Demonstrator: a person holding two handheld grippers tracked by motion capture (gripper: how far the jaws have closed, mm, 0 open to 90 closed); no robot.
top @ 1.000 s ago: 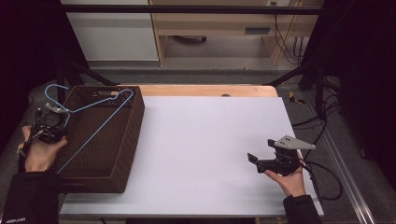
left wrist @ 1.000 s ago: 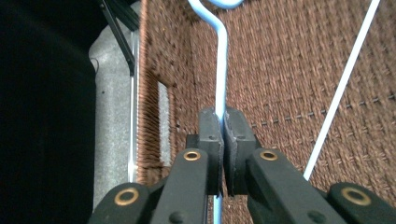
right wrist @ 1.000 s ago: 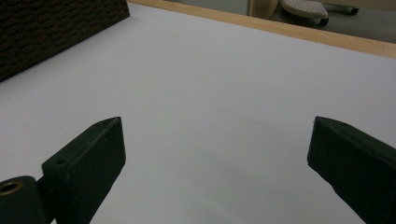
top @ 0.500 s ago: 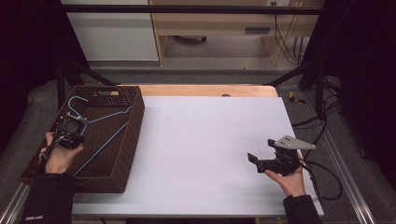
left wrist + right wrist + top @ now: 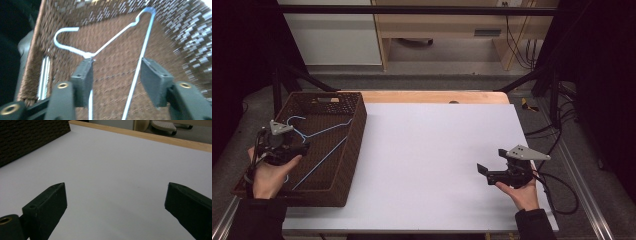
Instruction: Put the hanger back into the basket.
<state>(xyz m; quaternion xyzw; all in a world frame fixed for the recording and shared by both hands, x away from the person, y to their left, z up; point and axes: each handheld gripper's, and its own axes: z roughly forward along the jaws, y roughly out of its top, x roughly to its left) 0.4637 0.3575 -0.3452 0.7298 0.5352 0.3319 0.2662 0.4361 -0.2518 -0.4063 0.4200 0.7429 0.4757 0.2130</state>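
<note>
A white table [image 5: 432,160] with a wooden far edge stands in a dark room. A blue wire hanger [image 5: 319,142] lies flat in the brown wicker basket [image 5: 354,132] at the table's left – hook toward the far wall, long axis diagonal. The left gripper [image 5: 116,72] (jaws just opened) straddles one hanger wire without pinching it. The right gripper [image 5: 484,172] hovers wide open over the bare table.

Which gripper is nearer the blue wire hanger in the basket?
Left. The left gripper is over the basket, its fingers just opened astride the hanger. The right gripper sits far across the white table.
</note>
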